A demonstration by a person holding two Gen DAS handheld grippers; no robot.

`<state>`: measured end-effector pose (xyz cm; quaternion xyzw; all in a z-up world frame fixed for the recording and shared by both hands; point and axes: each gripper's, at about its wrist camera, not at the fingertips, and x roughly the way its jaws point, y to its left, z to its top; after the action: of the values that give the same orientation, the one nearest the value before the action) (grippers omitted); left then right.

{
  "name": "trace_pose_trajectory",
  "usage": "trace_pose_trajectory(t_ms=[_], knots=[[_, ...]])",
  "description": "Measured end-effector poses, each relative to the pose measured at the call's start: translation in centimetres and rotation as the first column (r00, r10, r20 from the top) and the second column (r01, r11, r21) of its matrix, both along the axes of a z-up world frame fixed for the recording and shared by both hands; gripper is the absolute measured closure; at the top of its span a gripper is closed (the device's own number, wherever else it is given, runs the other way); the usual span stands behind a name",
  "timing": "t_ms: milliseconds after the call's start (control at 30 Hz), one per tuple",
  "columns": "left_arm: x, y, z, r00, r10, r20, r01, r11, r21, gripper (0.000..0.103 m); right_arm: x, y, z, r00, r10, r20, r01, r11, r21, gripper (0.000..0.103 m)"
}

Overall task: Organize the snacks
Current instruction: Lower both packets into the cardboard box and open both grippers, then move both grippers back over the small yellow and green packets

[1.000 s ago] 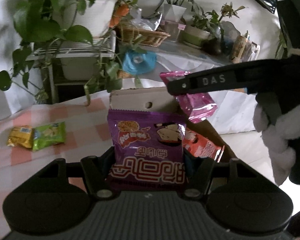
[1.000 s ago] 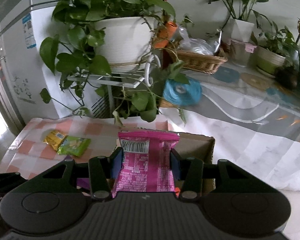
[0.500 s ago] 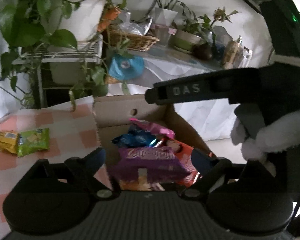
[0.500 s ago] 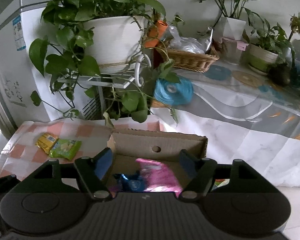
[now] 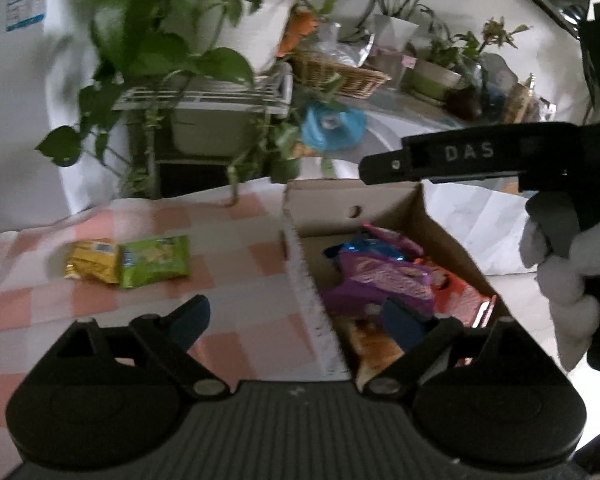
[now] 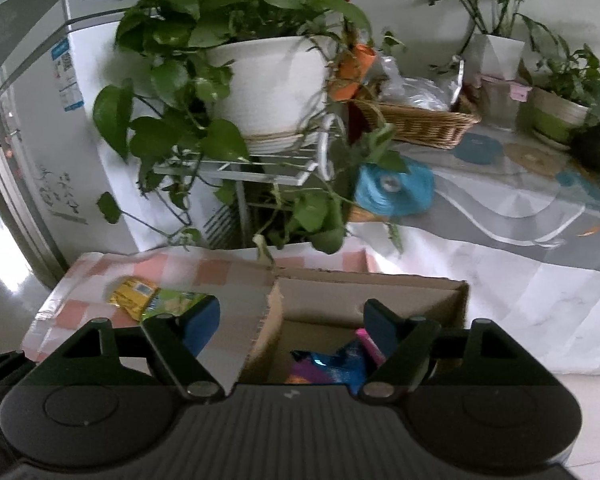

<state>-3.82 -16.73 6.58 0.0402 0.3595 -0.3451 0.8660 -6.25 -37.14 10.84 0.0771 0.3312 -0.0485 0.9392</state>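
The cardboard box (image 5: 440, 216) holds purple, blue and red snack packets (image 5: 380, 276). The left gripper (image 5: 296, 320) gapes wide, empty; the right gripper (image 6: 292, 320), fingers still opening, holds nothing.

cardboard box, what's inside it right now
Inside the cardboard box lie a purple snack packet, a blue packet, a pink one, an orange-red packet and a yellowish one. The left gripper's finger hides part of the pile; anything underneath is covered.

one cardboard box (image 5: 440, 216), two snack packets on the checked cloth (image 5: 228, 276): one yellow packet (image 5: 92, 260), one green packet (image 5: 156, 260)
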Motion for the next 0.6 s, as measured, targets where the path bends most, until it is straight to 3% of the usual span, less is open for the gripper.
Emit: trace_pose_trajectory(t_ms=[600], knots=[[3.2, 7.3, -0.8, 0.993, 0.117, 0.005, -0.116, 0.985, 0.125, 0.009, 3.9, 5.7, -0.9, 0.992, 0.122, -0.027, -0.12, 0.991, 0.066, 0.019]])
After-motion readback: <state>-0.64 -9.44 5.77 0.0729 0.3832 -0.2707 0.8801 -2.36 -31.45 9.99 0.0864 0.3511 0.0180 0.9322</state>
